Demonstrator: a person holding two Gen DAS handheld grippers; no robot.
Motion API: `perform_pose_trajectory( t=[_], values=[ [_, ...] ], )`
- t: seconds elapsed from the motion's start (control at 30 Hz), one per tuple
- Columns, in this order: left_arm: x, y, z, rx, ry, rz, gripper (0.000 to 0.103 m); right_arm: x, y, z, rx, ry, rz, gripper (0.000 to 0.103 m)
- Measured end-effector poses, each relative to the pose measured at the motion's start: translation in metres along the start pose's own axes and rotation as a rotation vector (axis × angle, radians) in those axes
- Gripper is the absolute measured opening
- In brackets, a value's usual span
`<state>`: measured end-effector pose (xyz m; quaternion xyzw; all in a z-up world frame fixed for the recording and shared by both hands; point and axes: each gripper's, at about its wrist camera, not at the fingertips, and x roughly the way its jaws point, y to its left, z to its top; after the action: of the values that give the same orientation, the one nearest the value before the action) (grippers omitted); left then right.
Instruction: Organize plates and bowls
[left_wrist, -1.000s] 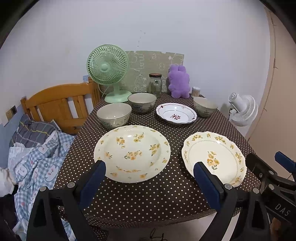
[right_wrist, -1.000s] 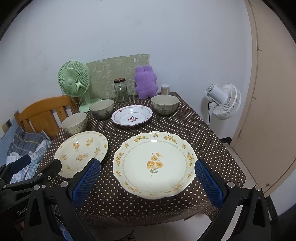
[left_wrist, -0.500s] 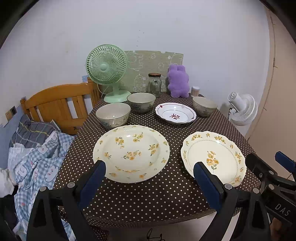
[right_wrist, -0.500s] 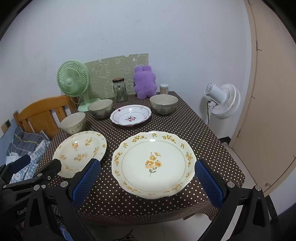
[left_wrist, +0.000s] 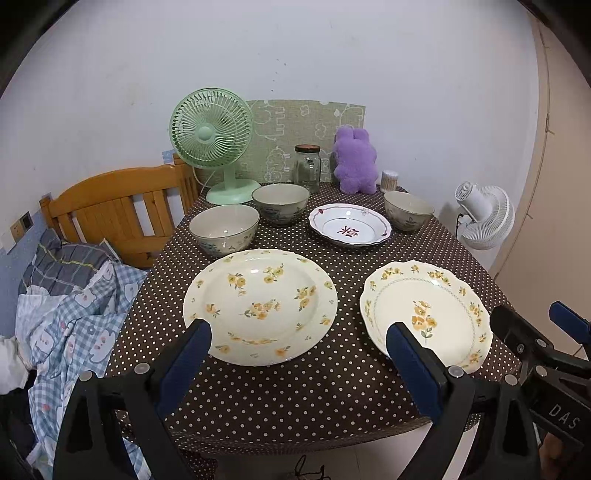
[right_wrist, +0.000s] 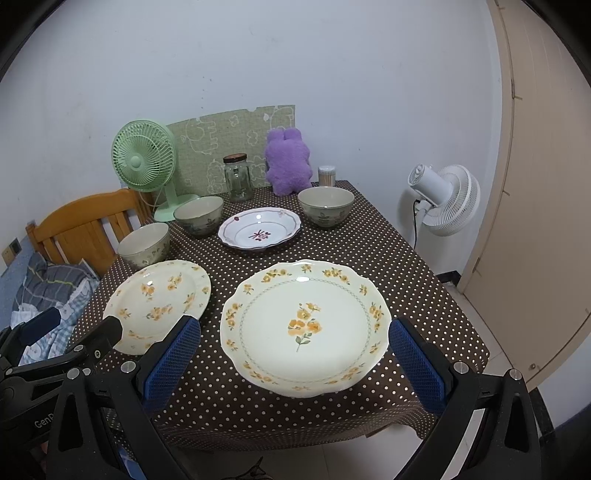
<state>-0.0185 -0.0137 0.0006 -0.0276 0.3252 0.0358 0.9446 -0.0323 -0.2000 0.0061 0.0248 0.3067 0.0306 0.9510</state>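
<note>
On the brown dotted table (left_wrist: 332, 387) lie a round yellow-flower plate (left_wrist: 260, 304) (right_wrist: 159, 302) at front left and a scalloped yellow-flower plate (left_wrist: 424, 314) (right_wrist: 304, 326) at front right. Behind them are a white plate with a red motif (left_wrist: 349, 229) (right_wrist: 258, 230) and three bowls: left (left_wrist: 223, 229) (right_wrist: 144, 247), middle (left_wrist: 280, 202) (right_wrist: 198, 214), right (left_wrist: 408, 215) (right_wrist: 325, 205). My left gripper (left_wrist: 299, 343) is open and empty before the round plate. My right gripper (right_wrist: 293, 343) is open and empty before the scalloped plate.
At the table's back stand a green fan (left_wrist: 212, 142), a glass jar (left_wrist: 307, 168), a purple plush toy (left_wrist: 354, 160) and a toothpick holder (left_wrist: 390, 181). A wooden chair (left_wrist: 110, 218) with bedding (left_wrist: 70, 306) is on the left. A white fan (right_wrist: 443, 199) and a door (right_wrist: 535, 221) are on the right.
Both grippers have drifted slightly; the table and dishes sit a little lower and more left in the views. Nothing on the table has moved.
</note>
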Motion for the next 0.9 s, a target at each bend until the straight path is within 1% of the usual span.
perform_pose_trajectory(
  t=[0.6,0.9],
  values=[
    [0.008,-0.003,0.003,0.008,0.007,-0.009,0.096,0.004,0.003,0.005,0.004,0.014,-0.014,0.103],
    [0.023,0.001,0.013,0.025,0.003,-0.037,0.096,0.015,0.009,0.014,0.022,0.016,-0.053,0.103]
  ],
)
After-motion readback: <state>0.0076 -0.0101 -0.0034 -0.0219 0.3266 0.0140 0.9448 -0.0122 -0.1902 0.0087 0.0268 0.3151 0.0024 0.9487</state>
